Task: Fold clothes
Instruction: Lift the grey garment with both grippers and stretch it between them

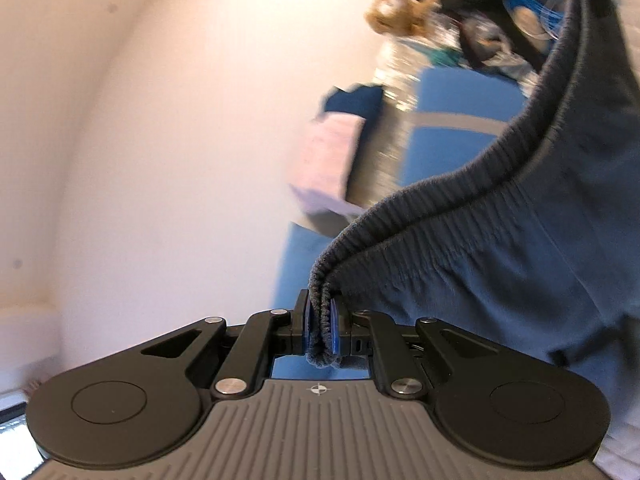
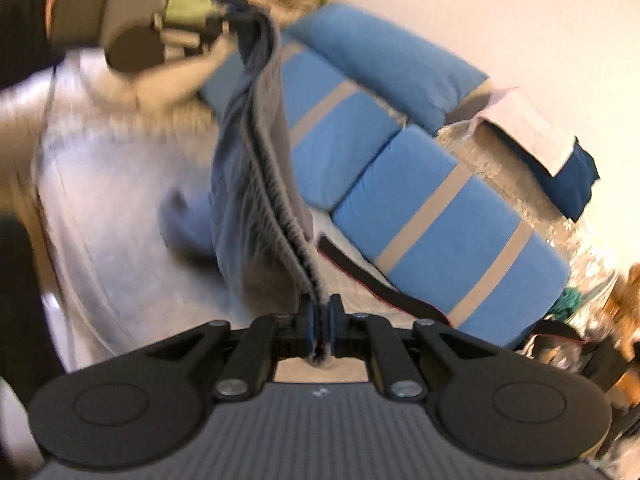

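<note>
Above the blue couch (image 2: 420, 208), the left gripper (image 1: 320, 330) and right gripper (image 2: 320, 330) each pinch the grey garment's (image 2: 256, 184) ribbed waistband, stretched aloft, no fold yet laid flat

Blue grey-striped cushions (image 2: 440, 216) along a pale wall (image 1: 180, 120), a pink cloth (image 2: 524, 132) draped behind

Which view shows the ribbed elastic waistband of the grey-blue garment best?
Left wrist view: the ribbed elastic waistband is sharp and close, running from the left tool, shut on it, up to the right. Right wrist view shows its whole span between the right tool and the other tool, but motion-blurred.
</note>
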`<state>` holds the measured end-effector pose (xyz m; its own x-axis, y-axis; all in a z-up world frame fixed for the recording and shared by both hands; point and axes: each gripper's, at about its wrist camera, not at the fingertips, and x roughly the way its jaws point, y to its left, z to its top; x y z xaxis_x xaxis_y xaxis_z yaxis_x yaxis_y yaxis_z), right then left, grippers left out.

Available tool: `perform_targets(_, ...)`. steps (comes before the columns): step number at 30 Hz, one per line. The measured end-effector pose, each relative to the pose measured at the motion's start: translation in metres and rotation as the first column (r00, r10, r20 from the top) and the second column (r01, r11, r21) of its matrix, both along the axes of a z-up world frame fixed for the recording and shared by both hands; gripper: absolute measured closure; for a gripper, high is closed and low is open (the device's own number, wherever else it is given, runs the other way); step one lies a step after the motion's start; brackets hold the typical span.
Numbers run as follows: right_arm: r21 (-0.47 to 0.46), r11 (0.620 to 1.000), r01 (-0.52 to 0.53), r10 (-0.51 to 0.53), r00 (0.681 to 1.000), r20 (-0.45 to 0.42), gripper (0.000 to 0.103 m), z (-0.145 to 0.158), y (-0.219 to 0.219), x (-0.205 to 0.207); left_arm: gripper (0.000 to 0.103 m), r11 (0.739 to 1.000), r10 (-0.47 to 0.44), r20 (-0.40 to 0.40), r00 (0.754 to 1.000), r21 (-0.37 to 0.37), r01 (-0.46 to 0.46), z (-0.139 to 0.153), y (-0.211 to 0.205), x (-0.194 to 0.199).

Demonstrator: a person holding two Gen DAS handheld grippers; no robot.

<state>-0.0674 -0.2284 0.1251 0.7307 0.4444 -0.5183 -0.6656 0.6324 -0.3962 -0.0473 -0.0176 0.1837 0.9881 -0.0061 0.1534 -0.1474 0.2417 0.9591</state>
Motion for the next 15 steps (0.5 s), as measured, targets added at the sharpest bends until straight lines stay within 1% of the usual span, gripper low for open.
perform_targets(2, 0.087, 0.996, 0.003, 0.0, 0.999, -0.041, 0.096, 0.033, -0.008, -0.006, 0.094, 0.999, -0.032, 0.045, 0.998, -0.004, 0.032, 0.03, -0.015, 0.001)
perform_targets(4, 0.187, 0.982, 0.037, -0.024, 0.997, -0.074, 0.096, 0.065, -0.029, -0.007, 0.094, 0.998, -0.066, 0.091, 0.994, -0.009, 0.067, 0.06, -0.031, 0.002)
perform_targets(6, 0.283, 0.956, 0.075, -0.045, 0.993, -0.111, 0.096, 0.096, -0.05, -0.008, 0.094, 0.995, -0.098, 0.133, 0.986, -0.015, 0.1, 0.086, -0.049, 0.005)
perform_targets(8, 0.354, 0.928, 0.114, -0.064, 0.986, -0.151, 0.096, 0.115, -0.075, -0.003, 0.094, 0.989, -0.137, 0.166, 0.977, -0.038, 0.145, 0.099, -0.075, 0.013)
perform_targets(9, 0.375, 0.918, 0.131, -0.075, 0.984, -0.16, 0.096, 0.119, -0.086, 0.0, 0.094, 0.985, -0.154, 0.177, 0.972, -0.049, 0.165, 0.101, -0.088, 0.019)
perform_targets(11, 0.397, 0.902, 0.171, -0.108, 0.978, -0.176, 0.096, 0.124, -0.109, 0.008, 0.094, 0.978, -0.189, 0.182, 0.965, -0.049, 0.201, 0.094, -0.118, 0.034)
perform_targets(13, 0.391, 0.89, 0.234, -0.165, 0.965, -0.202, 0.096, 0.113, -0.131, 0.022, 0.094, 0.972, -0.221, 0.167, 0.961, -0.048, 0.232, 0.074, -0.149, 0.05)
perform_targets(15, 0.378, 0.875, 0.301, -0.221, 0.945, -0.241, 0.096, 0.094, -0.151, 0.04, 0.094, 0.965, -0.252, 0.14, 0.958, -0.04, 0.259, 0.049, -0.181, 0.068)
